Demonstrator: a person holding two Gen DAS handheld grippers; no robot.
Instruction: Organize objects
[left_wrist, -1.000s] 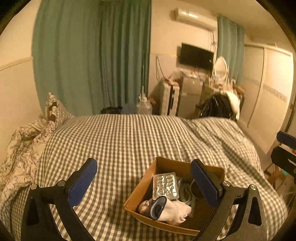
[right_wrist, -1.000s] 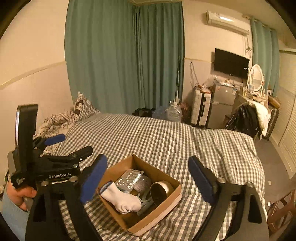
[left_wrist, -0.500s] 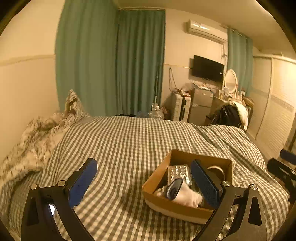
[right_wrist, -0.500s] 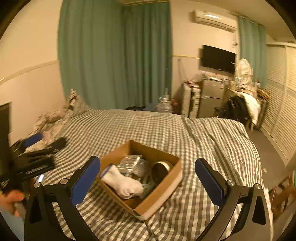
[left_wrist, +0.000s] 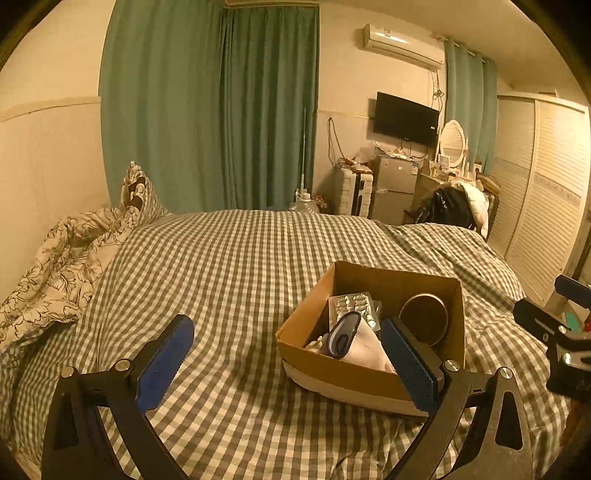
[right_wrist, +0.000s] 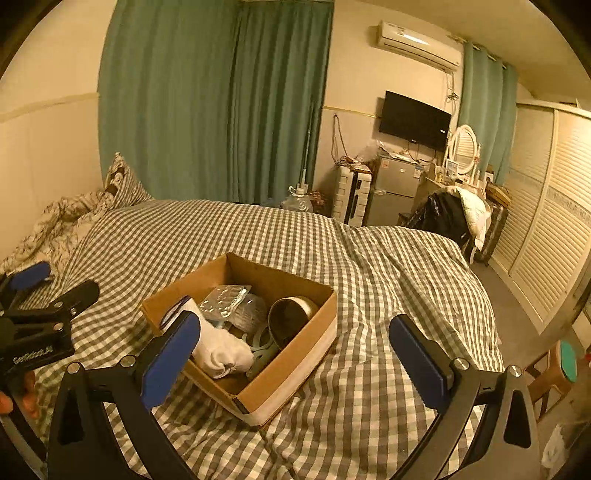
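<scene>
Right wrist view: showed cardboard box on the checked blanket, sock, pill pack and tin inside. Both grippers, left and right, wide apart, empty, just before the box. Probably about to begin; next, reach in for the sock.

The left gripper fills the bottom of the left wrist view, jaws spread wide, nothing between the blue pads; the right gripper sits likewise at the bottom of the right wrist view, jaws wide and holding nothing; at that view's lower left edge, the person's fingers grip the left gripper's black body.
</scene>
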